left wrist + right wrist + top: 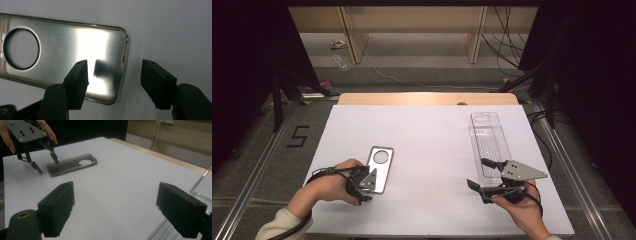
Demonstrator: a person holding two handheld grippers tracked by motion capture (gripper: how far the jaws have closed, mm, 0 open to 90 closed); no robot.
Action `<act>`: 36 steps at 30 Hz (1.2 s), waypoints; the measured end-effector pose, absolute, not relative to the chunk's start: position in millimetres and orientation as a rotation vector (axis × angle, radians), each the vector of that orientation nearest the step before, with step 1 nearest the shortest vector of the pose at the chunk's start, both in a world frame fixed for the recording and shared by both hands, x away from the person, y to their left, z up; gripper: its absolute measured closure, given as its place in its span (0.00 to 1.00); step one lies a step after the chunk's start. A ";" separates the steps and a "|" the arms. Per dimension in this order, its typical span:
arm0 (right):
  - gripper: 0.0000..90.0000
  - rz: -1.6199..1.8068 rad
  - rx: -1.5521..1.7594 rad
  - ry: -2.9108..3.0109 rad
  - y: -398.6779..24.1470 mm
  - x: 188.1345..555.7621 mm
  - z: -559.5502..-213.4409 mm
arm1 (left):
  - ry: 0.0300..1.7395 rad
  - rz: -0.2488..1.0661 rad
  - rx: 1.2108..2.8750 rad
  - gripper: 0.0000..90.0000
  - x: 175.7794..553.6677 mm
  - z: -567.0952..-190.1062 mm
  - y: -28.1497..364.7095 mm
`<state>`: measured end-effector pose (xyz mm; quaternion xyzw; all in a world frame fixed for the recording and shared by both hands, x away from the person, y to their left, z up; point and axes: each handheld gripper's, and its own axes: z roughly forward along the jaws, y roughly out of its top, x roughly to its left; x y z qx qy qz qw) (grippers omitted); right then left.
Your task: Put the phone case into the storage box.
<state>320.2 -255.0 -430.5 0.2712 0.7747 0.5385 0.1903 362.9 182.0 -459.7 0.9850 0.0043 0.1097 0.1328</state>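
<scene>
Nearest the lens in the left gripper view, the two black pads of the left gripper (113, 83) stand partly open, astride the short end of a silvery phone case (65, 57) with a round camera cut-out. One pad hangs over the case's inner face; the other lies outside its rim, over bare white table (175, 30). Neither pad presses the case, so nothing is held. The right gripper view confirms this: the left gripper (45, 165) has one finger over the case (71, 164) and one beyond its end.

The right gripper (115, 212) has its jaws wide apart and empty, with open table between them and the edge of a clear plastic tray (200, 192) just outside one pad. From the high view, the case (379, 167) lies flat just ahead of the left gripper (362, 187), well apart from the tray (488, 142) beside the right gripper (479, 177).

Step in hand, as judged: the approach to grasp the case by its end wall. The next move calls for lowering until the inner pad clears the rim, then closing squarely on the thin wall; a shallow bite may slip.
</scene>
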 end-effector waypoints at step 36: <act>0.18 1.510 0.762 2.188 -253.2 320.7 -431.8 | -0.067 0.299 2.907 0.77 361.2 -458.8 175.8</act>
